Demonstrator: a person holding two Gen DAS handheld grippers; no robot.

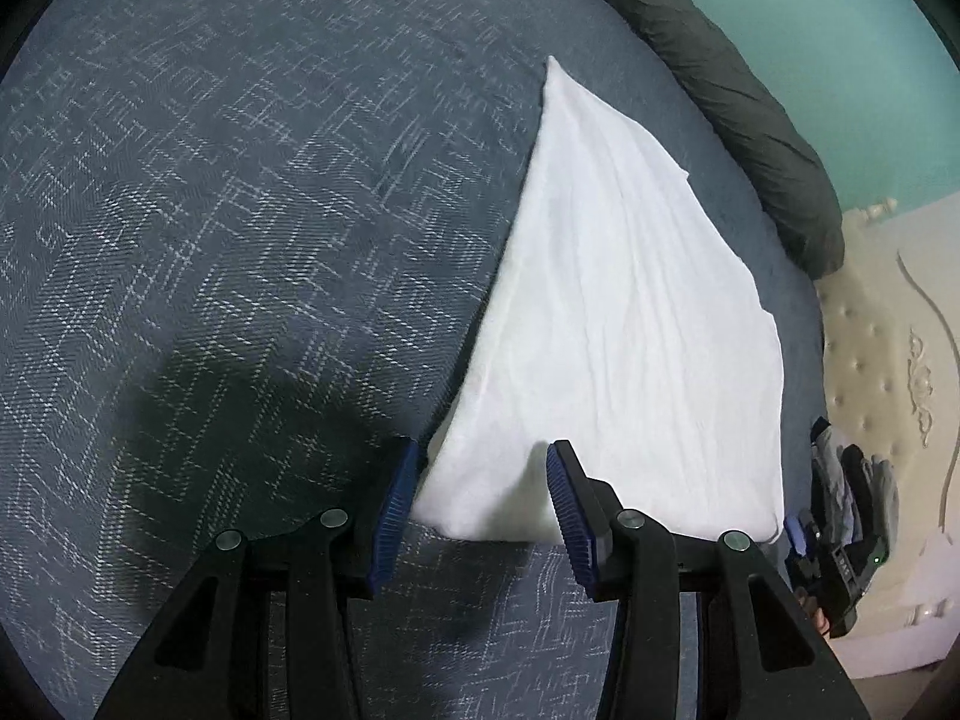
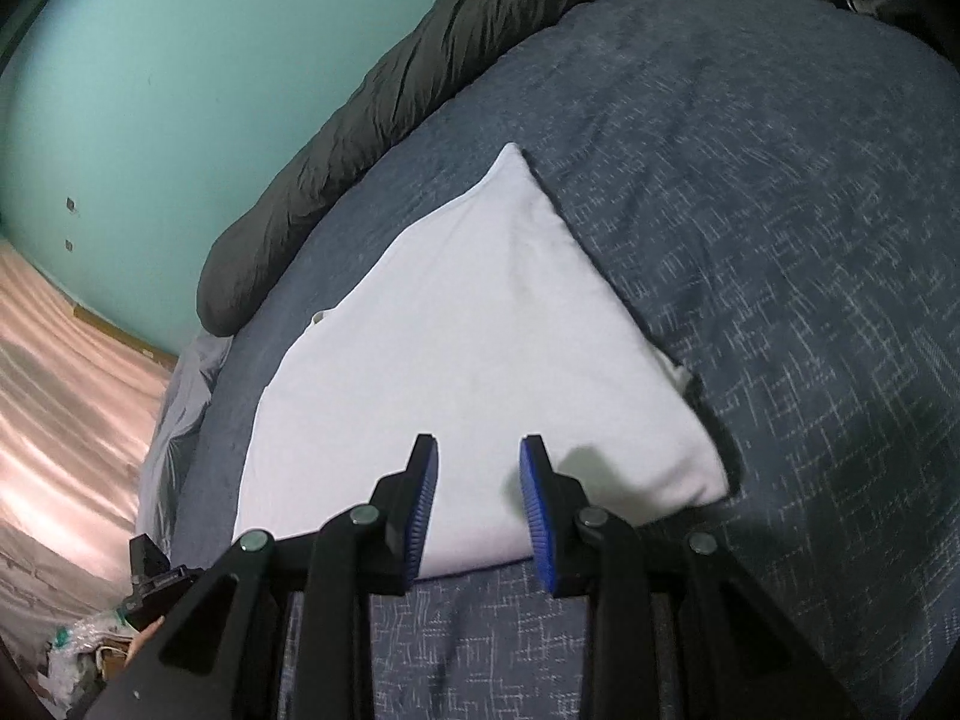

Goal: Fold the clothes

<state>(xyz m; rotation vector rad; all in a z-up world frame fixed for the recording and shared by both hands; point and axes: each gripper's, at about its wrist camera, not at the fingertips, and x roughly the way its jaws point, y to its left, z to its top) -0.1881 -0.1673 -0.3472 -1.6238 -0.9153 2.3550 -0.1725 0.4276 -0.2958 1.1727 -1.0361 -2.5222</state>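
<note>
With both the left gripper [image 1: 483, 498] and right gripper [image 2: 477, 495] spread, ungrasping, the white garment [image 1: 624, 324] near edge at frame bottom should be pinched evenly.

A bed is covered by a blue-grey bedspread [image 1: 240, 210] woven with pale crosshatched lines. Along its far edge a dark olive rolled quilt [image 2: 360, 120] is laid against a teal wall [image 2: 150, 90]. A cream tufted headboard [image 1: 888, 360] with carved ornament is seen beside it, and a glossy pinkish floor [image 2: 60, 390].
</note>
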